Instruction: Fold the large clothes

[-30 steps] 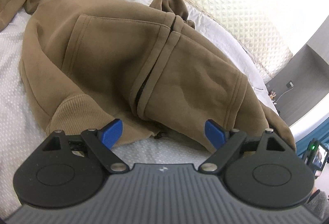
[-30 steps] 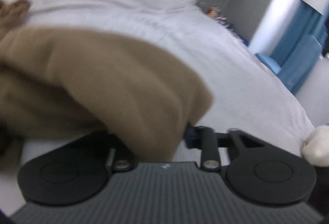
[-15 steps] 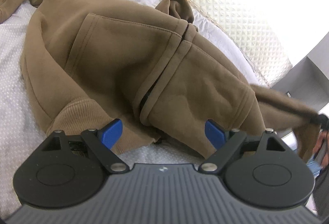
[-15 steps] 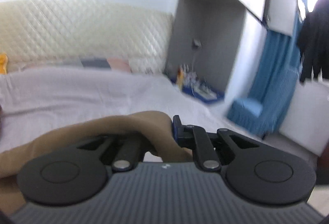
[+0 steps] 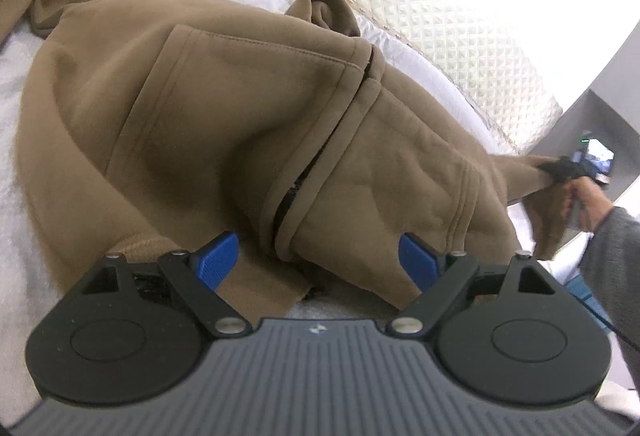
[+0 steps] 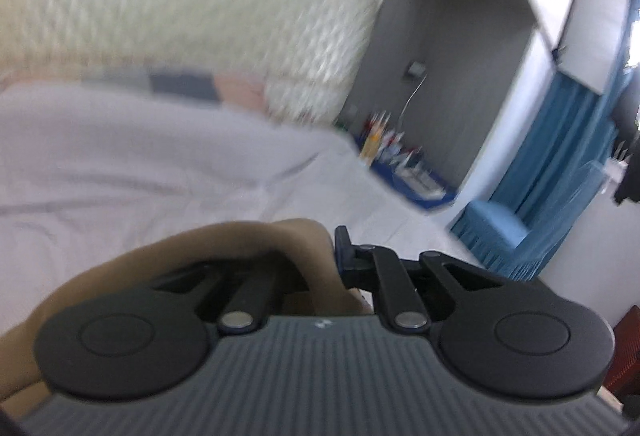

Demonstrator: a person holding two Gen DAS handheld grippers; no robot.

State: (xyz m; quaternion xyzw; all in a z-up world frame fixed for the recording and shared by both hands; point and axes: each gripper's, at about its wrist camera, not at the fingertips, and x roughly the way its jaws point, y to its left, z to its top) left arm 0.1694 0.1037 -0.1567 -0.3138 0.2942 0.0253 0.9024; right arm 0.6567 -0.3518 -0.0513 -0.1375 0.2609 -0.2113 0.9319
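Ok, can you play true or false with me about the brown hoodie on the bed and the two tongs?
1. The brown hoodie lies on a bed. True.
2. The left tongs are squeezing the hoodie. False: their blue fingers stand wide apart above its hem.
3. The right tongs are shut on brown cloth. True.
4. The hoodie's front is zipped right down to the hem. False: a gap shows between the two halves near the hem.
5. The headboard is plain dark wood. False: it is pale and quilted.
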